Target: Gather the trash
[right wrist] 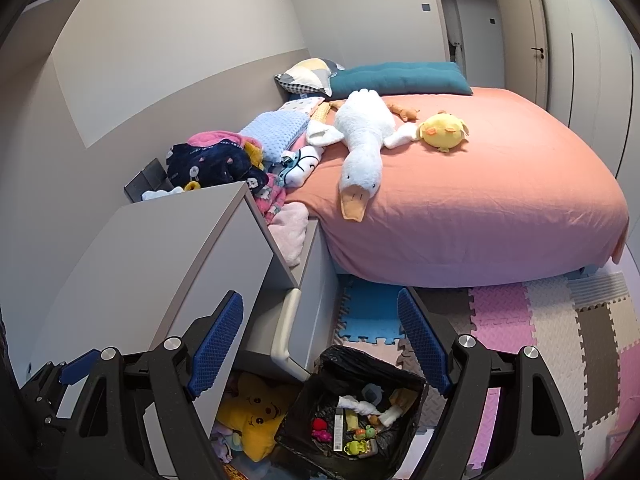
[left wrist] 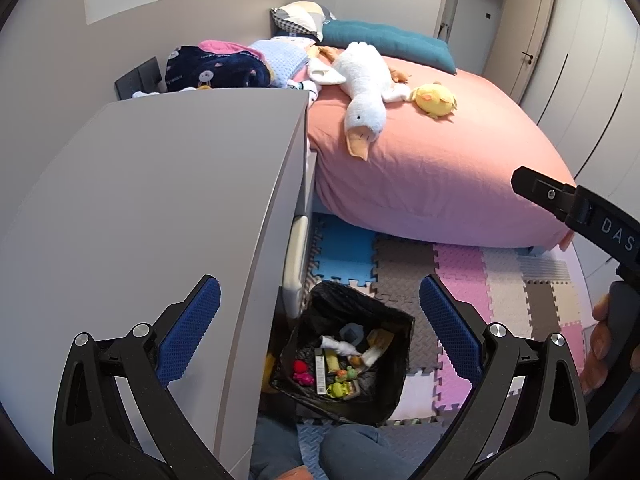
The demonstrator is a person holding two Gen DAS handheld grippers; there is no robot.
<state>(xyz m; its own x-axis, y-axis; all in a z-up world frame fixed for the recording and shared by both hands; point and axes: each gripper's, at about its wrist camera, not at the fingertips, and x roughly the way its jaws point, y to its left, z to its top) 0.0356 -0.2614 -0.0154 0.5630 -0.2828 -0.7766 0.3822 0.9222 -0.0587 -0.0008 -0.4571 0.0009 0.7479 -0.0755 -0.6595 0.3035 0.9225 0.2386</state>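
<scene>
Trash bin (right wrist: pixel 404 436) stands upright on the foam mat (right wrist: pixel 520 320), mouth opening upward.

We see salmon-pink bed sheet (right wrist: pixel 480 208), white goose plush (right wrist: pixel 362 136) w/ orange bill, yellow chick plush (right wrist: pixel 444 131), teal cushion (right wrist: pixel 400 78), black bin liner (right wrist: pixel 360 364).

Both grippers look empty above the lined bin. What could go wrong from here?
1. The bin already holds small toys among wrappers, so more keepsakes could get binned as trash.
2. The left gripper and right gripper stand open near the cabinet; a careless reach might bump its edge.
3. Its loose black liner might snag on a finger.
</scene>
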